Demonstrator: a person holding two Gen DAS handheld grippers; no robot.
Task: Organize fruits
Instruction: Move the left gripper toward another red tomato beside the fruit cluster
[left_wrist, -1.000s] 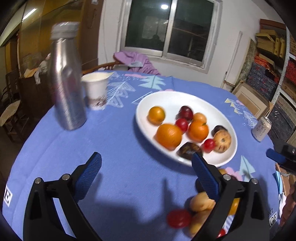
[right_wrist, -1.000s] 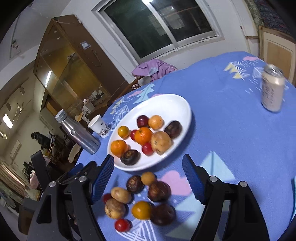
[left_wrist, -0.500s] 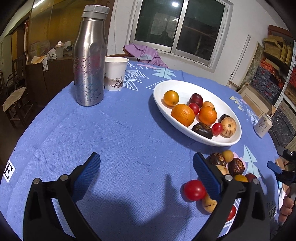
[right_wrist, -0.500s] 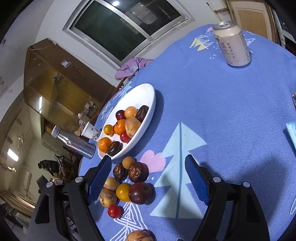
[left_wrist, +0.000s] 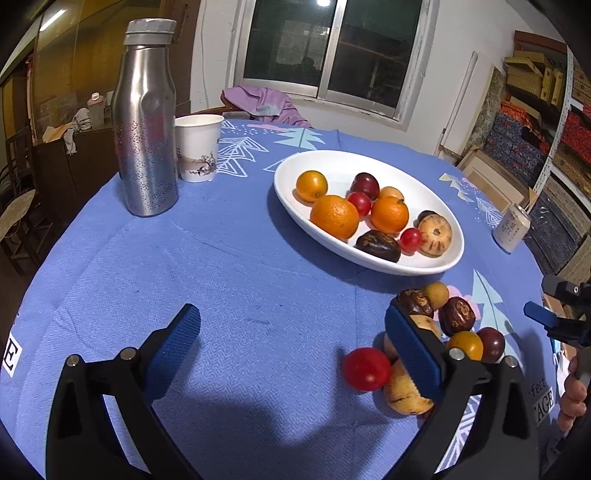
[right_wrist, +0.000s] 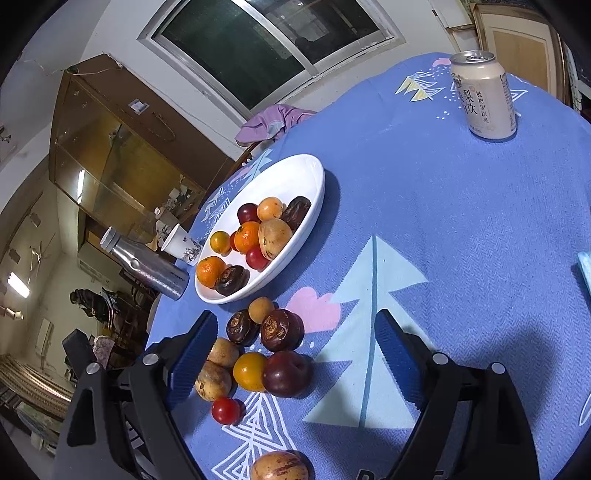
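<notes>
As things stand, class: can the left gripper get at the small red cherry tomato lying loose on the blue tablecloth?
Probably yes. The left gripper is open, and the small red cherry tomato lies just inside its right finger, at the edge of the pile with bare blue tablecloth beside it.

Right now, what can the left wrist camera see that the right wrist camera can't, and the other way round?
Only the left wrist view shows the stacked boxes by the right wall and the right gripper from outside, with the person's fingers below it. Only the right wrist view shows a speckled fruit lying apart near the bottom edge and the glass cabinet. Both show the white plate of fruit, the loose fruit pile, the steel bottle, the paper cup and the drink can.
</notes>
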